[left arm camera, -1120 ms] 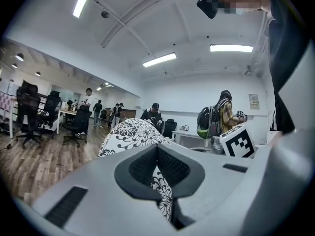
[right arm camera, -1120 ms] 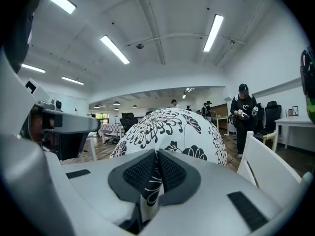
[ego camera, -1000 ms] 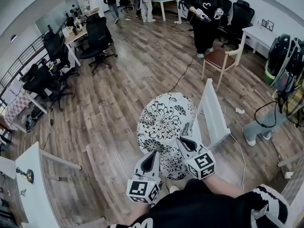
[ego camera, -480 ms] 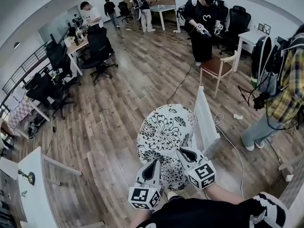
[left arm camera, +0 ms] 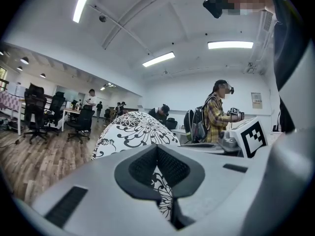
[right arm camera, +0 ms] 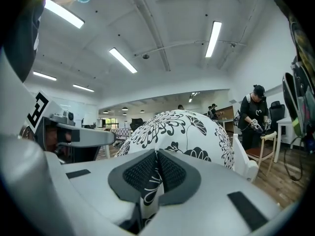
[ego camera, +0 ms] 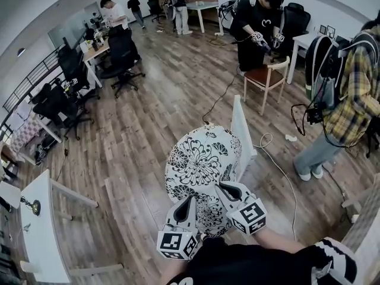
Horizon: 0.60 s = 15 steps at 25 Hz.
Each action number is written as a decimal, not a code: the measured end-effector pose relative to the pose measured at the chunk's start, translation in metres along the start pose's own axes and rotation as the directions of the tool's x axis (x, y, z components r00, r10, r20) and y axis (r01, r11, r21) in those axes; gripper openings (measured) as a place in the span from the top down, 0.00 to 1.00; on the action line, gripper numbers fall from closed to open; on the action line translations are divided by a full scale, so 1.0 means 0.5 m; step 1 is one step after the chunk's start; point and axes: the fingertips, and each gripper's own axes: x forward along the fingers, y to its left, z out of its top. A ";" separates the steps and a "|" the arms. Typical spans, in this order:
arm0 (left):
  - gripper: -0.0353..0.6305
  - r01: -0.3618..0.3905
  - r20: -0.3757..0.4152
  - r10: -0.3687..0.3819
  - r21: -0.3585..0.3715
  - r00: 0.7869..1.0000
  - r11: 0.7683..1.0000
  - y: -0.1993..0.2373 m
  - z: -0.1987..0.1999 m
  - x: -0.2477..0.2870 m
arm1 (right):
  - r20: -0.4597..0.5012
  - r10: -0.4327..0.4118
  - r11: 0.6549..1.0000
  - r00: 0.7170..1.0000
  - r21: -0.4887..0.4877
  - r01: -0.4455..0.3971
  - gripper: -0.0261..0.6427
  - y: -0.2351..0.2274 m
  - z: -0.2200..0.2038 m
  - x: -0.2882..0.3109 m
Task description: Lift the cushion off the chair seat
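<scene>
The cushion (ego camera: 199, 168) is round, white with a black flower print, and hangs in the air in front of me. My left gripper (ego camera: 189, 202) is shut on its near edge, and my right gripper (ego camera: 222, 189) is shut on the edge just to the right. In the left gripper view the pads pinch the printed cloth of the cushion (left arm camera: 135, 129). The right gripper view shows the same pinch on the cushion (right arm camera: 182, 127). The white chair (ego camera: 240, 132) stands just behind the cushion, its seat hidden by it.
A person in a plaid shirt with a backpack (ego camera: 350, 82) stands at the right. A person in black (ego camera: 258, 22) stands behind a wooden-seat chair (ego camera: 264, 76). A cable (ego camera: 279, 159) lies on the floor. A white desk (ego camera: 41, 230) is at the left, black office chairs (ego camera: 122, 55) further back.
Both grippers keep their hold and carry the cushion along. The white chair has shifted left and further up in the head view. The person in the plaid shirt has come closer at the right.
</scene>
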 end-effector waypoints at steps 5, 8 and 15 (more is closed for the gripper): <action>0.94 -0.020 -0.001 0.020 -0.010 1.000 1.000 -0.064 -0.026 -0.052 | -0.013 0.034 0.999 0.999 -0.009 -0.034 0.92 0.037 -0.021 -0.078; 0.94 -0.029 0.005 0.029 -0.014 1.000 0.999 -0.096 -0.037 -0.083 | -0.006 0.055 0.998 0.998 -0.012 -0.055 0.92 0.062 -0.026 -0.117; 0.94 -0.048 0.006 0.048 -0.023 0.999 0.999 -0.164 -0.053 -0.147 | -0.006 0.090 0.996 0.996 -0.002 -0.090 0.92 0.103 -0.030 -0.201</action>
